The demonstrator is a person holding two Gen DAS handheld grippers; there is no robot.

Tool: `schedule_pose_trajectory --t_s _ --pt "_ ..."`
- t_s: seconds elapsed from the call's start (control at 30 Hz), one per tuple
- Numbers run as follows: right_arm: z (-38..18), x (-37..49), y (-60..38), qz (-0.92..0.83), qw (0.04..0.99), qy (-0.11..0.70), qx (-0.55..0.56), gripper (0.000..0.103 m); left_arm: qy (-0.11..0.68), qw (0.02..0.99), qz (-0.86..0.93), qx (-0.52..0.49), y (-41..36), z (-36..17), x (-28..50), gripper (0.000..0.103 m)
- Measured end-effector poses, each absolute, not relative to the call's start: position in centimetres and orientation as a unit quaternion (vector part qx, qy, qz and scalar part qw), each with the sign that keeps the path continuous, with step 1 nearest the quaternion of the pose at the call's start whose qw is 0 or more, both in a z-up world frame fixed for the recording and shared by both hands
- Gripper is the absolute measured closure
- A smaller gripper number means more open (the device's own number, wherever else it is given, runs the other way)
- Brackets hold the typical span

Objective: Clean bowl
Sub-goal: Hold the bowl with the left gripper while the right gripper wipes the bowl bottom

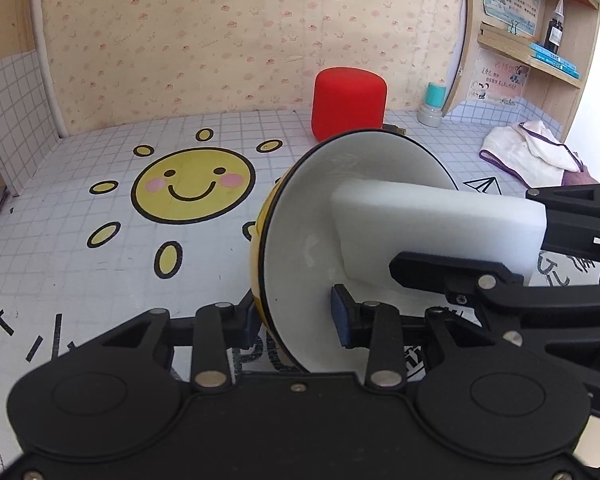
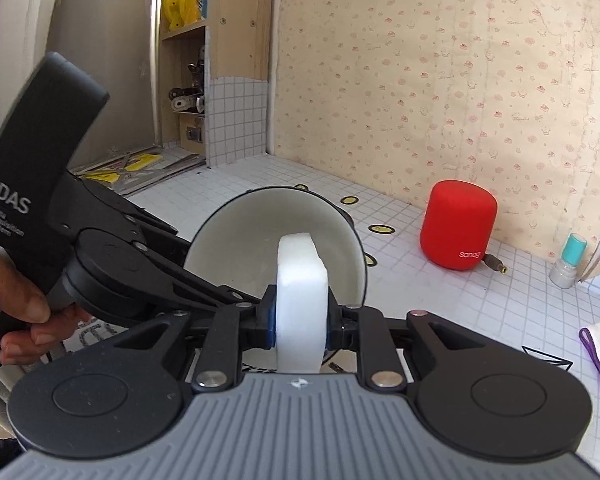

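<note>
My left gripper (image 1: 296, 320) is shut on the rim of a bowl (image 1: 300, 240), yellow outside and white inside, and holds it tilted on its side above the table. My right gripper (image 2: 302, 320) is shut on a white sponge block (image 2: 300, 300). The sponge (image 1: 436, 224) reaches into the bowl's white inside and seems to press on it. In the right wrist view the bowl (image 2: 236, 240) opens toward the camera, behind the sponge. The right gripper's black fingers (image 1: 440, 272) show in the left wrist view, coming in from the right.
A red cylinder speaker (image 1: 350, 100) stands at the back wall, with a small teal-capped bottle (image 1: 432, 106) to its right. A white cloth with purple trim (image 1: 536, 152) lies at the right. The table (image 1: 100, 280) has a gridded cover with a sun drawing (image 1: 194, 184). Shelves (image 1: 540, 56) stand at the right.
</note>
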State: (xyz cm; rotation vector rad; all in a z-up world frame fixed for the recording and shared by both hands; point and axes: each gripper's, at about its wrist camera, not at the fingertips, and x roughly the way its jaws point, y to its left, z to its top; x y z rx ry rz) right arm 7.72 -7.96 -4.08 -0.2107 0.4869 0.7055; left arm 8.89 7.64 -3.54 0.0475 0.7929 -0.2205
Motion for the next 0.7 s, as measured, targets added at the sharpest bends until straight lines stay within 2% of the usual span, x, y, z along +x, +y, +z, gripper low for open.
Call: schedule_pose_trajectory --t_s 0.23,0.47,0.7 --pt "-3.3 6.0 -8.6 0.292 0.924 0.196 -0.149 0.081 0.386 0.915 -0.113 0.023 7.6 -3.5 8.9 0.065" --pt "-4.2 7.0 -7.7 0.327 0.906 0.234 -0.133 0.081 0.388 0.915 -0.108 0.015 7.7 -3.5 9.0 0.064" --pt "-4.2 7.6 -7.4 0.31 0.914 0.223 -0.141 0.081 0.391 0.914 -0.109 0.007 7.9 -3.5 9.1 0.064"
